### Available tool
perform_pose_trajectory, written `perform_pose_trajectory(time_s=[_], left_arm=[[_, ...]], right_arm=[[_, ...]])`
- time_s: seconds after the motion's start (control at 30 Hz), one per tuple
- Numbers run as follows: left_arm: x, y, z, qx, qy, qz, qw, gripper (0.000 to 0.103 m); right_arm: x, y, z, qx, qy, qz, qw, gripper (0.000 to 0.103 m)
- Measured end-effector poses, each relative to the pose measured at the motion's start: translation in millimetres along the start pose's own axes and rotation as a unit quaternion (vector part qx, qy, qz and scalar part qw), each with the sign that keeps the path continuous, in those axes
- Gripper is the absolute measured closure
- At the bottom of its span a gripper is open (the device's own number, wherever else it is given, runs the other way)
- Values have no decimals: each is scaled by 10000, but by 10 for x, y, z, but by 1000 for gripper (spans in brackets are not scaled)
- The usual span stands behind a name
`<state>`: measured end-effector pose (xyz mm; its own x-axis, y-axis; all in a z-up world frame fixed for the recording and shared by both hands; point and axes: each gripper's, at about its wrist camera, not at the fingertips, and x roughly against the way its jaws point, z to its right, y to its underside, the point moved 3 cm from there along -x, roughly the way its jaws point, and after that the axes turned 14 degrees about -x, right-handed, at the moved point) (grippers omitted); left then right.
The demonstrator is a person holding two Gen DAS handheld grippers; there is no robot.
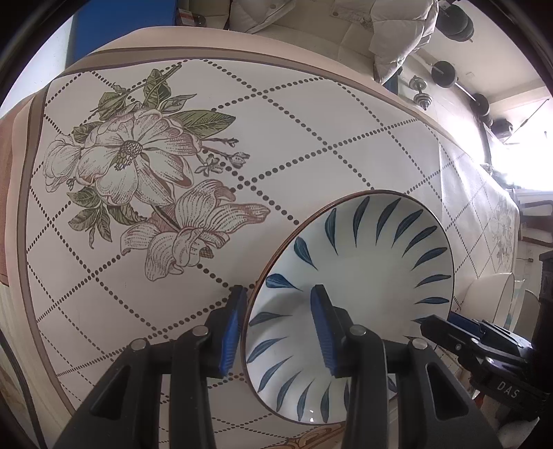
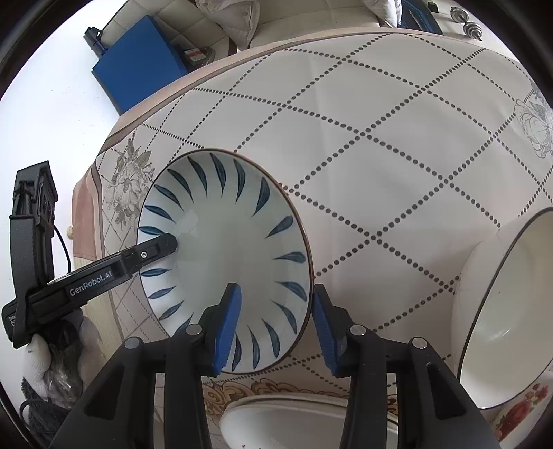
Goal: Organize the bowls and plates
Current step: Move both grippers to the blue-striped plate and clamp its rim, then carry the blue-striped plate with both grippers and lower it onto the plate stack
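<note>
A white bowl with blue leaf strokes (image 1: 359,293) sits on the flowered tablecloth (image 1: 145,165). My left gripper (image 1: 278,328) is open, its two blue fingers astride the bowl's left rim, one inside and one outside. My right gripper (image 2: 276,328) is open too, astride the right rim of the same bowl (image 2: 221,248). Each gripper shows in the other's view: the right one (image 1: 484,349) at the bowl's right side, the left one (image 2: 103,273) at its left. A white bowl with a dark rim (image 2: 511,311) lies tilted at the right.
A white plate (image 2: 304,421) lies at the table's front edge below my right gripper. A flowered dish (image 2: 522,414) is under the tilted white bowl. Beyond the table stand a sofa with a jacket (image 1: 380,31), dumbbells (image 1: 446,74) and a blue box (image 2: 138,58).
</note>
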<state>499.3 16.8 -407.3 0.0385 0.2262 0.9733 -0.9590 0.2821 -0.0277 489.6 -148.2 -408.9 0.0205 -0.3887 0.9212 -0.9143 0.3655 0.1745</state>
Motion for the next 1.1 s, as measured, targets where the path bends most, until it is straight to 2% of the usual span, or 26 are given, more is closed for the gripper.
perform_pose_trajectory(time_s=[0.03,0.07,0.1,0.13,0.33,0.6,0.87,1.1], left_arm=[[5,-9,11,-17,-31,24,10000,68],[12,-5,18,-37,-91,40,9999,69],[22,-13,24,-47,-130,64,9999,69],[29,-9,24,-36,-155,83,9998,70],[96,72,-18,21,-312,141,9994,77],[298,229,-3,102,-236,275,9993,77],[624,413,89,-87,-242,450,9987,77],[839,611,278,-303,-284,521,9978,77]], right_arm=[[-26,-25,7,-37,67,29,10000,62],[-64,-41,14,-80,60,0,9999,71],[-102,-50,28,-111,182,5,9998,84],[-115,-53,32,-150,197,74,9997,86],[-60,-17,41,-187,140,128,9996,88],[112,36,29,-40,51,207,9998,90],[402,145,106,-46,-160,279,9995,90],[657,385,292,-150,-297,307,9990,90]])
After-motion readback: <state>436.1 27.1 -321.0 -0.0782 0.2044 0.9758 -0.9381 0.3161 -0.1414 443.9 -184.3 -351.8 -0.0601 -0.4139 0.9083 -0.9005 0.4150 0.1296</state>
